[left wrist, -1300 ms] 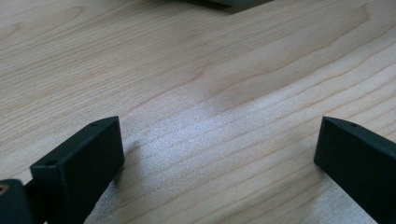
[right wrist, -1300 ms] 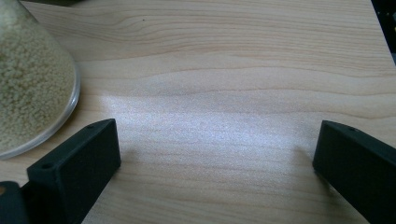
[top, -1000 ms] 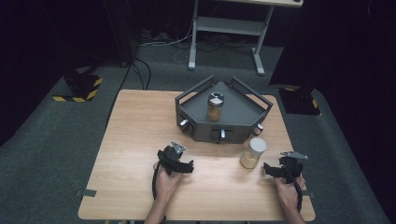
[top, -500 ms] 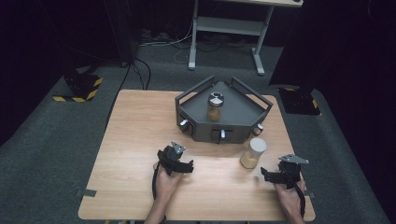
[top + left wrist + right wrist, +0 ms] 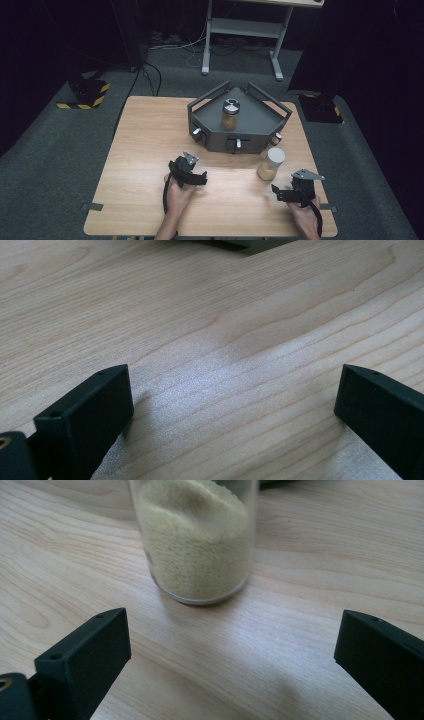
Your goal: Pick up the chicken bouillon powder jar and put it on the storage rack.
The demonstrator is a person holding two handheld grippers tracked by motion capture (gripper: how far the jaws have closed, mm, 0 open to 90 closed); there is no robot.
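Observation:
A glass jar [image 5: 271,164] with a white lid, filled with pale grains, stands on the wooden table [image 5: 145,150] just in front of a dark grey tray [image 5: 212,141]. In the tray stands a second jar [image 5: 230,114] with a metal lid. My right gripper [image 5: 279,192] lies low near the front right corner, open and pointing at the white-lidded jar. In the right gripper view that jar [image 5: 197,540] is a short way ahead of the gripper [image 5: 235,640] and outside it. My left gripper [image 5: 197,176] rests open at front centre; bare wood lies between its jaws [image 5: 235,400].
The tray has small silver knobs [image 5: 196,132] along its front walls. The table's left half is bare wood. Beyond the table are a dark floor, cables and a metal stand [image 5: 240,30]. A person's hands hold both grippers near the front edge.
The right gripper has shifted slightly left and nearer the front edge, still aimed at the white-lidded jar. The left gripper and both jars have not moved.

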